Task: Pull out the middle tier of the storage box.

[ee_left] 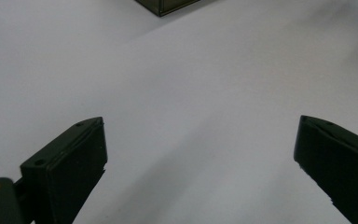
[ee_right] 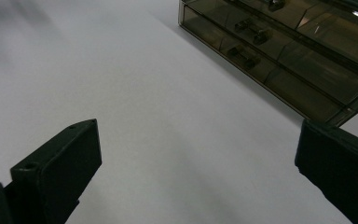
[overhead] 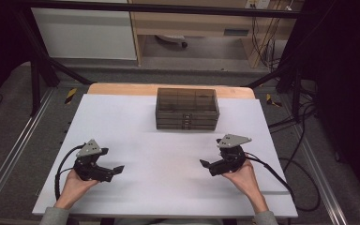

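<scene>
The smoked-plastic drawer cabinet [overhead: 187, 108] is seen at the far middle of the white bench [overhead: 136, 136], translucent brown, its stacked drawers shut. Both the left hand-held gripper [overhead: 117, 169] and right hand-held gripper [overhead: 205, 164] are held wide apart, empty, nearer. A drawer front should be approached squarely and low.

I see open white surface [overhead: 168, 154] between my left gripper [overhead: 117, 168] and right gripper [overhead: 205, 164], with nothing lying in the way. The only obstacle is the smoky drawer box [overhead: 186, 108] standing at the far middle, with room on both sides.
</scene>
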